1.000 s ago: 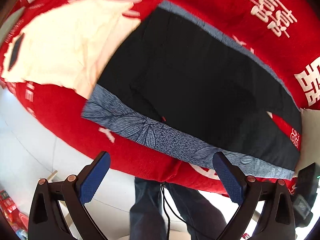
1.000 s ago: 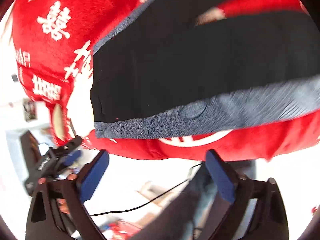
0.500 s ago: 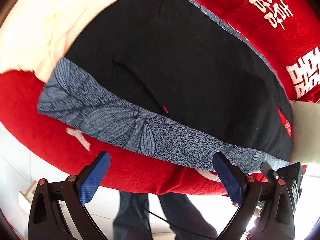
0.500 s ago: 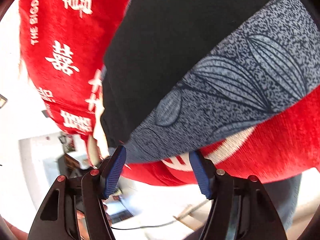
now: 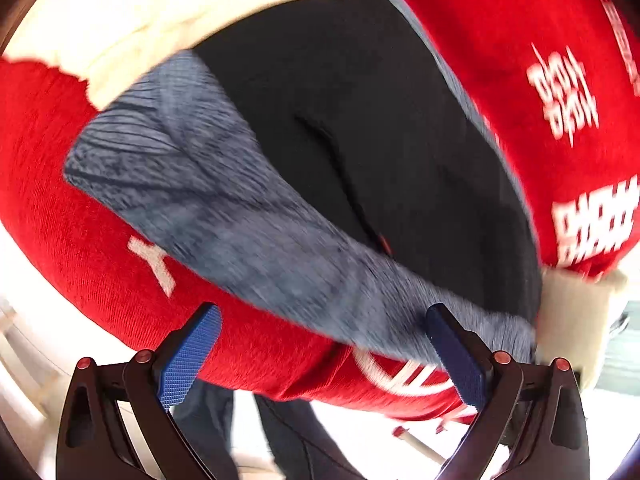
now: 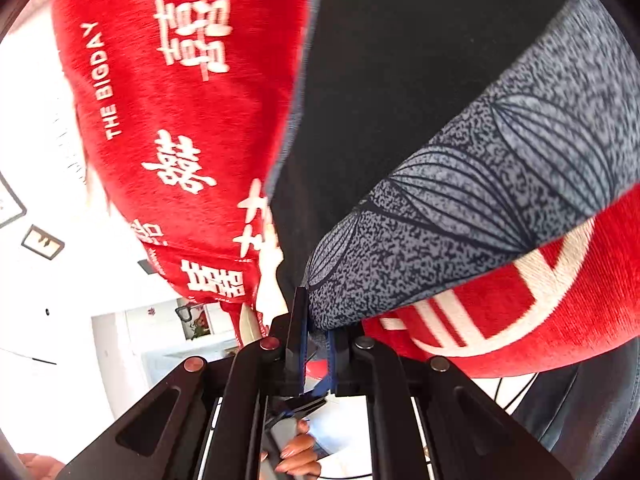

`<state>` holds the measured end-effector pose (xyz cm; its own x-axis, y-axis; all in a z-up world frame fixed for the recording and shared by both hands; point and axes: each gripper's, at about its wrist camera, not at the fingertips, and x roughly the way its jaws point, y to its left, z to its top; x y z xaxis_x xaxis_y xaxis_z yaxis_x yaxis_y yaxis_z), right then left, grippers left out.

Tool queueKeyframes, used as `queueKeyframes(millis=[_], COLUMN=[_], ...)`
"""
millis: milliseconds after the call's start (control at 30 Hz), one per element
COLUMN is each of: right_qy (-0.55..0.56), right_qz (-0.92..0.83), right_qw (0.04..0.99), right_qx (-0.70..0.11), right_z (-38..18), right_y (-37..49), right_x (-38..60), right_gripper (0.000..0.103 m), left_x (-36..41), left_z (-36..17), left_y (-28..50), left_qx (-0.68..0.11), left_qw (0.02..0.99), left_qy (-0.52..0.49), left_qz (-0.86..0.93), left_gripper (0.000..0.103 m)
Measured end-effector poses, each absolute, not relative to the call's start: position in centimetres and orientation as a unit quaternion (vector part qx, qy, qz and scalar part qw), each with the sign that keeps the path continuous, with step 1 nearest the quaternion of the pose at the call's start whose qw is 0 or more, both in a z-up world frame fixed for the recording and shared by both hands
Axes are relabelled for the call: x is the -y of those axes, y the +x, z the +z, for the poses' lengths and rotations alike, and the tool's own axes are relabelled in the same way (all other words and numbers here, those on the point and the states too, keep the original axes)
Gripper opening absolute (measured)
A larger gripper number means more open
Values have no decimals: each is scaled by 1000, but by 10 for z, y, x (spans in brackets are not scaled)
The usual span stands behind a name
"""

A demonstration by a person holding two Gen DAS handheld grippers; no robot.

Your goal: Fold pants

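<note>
Pants [image 5: 360, 128]: black with a grey-blue leaf-print band, spread flat on a red blanket [image 5: 92, 248] bearing white characters. The band runs along the blanket's near edge.

Left wrist view (motion-blurred): left gripper [image 5: 320, 352] with its blue-padded fingers [image 5: 188, 356] set wide apart, nothing between them, poised just off the near blanket edge, in front of the printed band [image 5: 248, 232]. This view alone shows a cream cloth [image 5: 132, 12] at far left, partly under the pants, and another cream piece [image 5: 572, 308] at the right edge. Dark-trousered legs [image 5: 288, 440] show below the blanket edge.

Right wrist view (sharper): right gripper [image 6: 316, 344] has its fingers drawn together on the near corner of the printed band [image 6: 472, 208], cloth pinched between them. Only here is the leaf pattern crisp, and the lettering "THE BIGDAY" on the blanket [image 6: 180, 120] readable. A hand [image 6: 296, 456] shows beneath the gripper body. Room background to the left is overexposed, detail unclear.
</note>
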<state>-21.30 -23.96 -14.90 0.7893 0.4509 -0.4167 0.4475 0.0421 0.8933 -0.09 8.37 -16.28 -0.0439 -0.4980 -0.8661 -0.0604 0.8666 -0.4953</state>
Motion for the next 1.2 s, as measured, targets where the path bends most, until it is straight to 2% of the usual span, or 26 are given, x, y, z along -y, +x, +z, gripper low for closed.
queueKeyframes(millis=[133,200,233,267,333,367,567,733,833,1000,1033,1200], right_qy=[686,680,677,675,670,664,627,581,557,542,537,512], right_qz=[2,-1,-2,-4,-7,-10,19,52,62,58,52,29], right_qw=[646,647,647,646,645,646,673,700,699,678,676,656], right_qx=[-335,-346,-351,-357,-369,-378,-391,-412,-444,-493,-502,-553], right_z=[-137,-137,-137,-137,-137,-137,-107,-77,-82,-126,-136,-189], right_y=[-208,-206,-204,-202,-196,-194,-164,-95,-43,30,40,73], right_x=[243,244,244,244,245,246,275,327,358,396,401,417], right_gripper=[8,8,8,8,8,8,8,8,8,9,10,11], left_x=[-91,-89,-88,-87,-85,-86,-58,-11,14,54,61,77], left_z=[-168,-170,-171,-172,-169,-164,-94,-72,-83,-138,-148,-161], left_y=[15,23,27,29,34,38,77,138,176,231,237,252], left_qx=[-697,-695,-697,-698,-699,-697,-663,-647,-638,-643,-644,-648], left_qw=[662,668,667,665,667,668,697,712,724,737,740,742], left_qy=[-236,-231,-229,-231,-223,-226,-219,-210,-196,-149,-138,-130], left_qz=[-139,-127,-128,-133,-129,-128,-165,-176,-173,-143,-134,-107], left_gripper=[102,83,59,41,20,16,16,16,16,17,22,33])
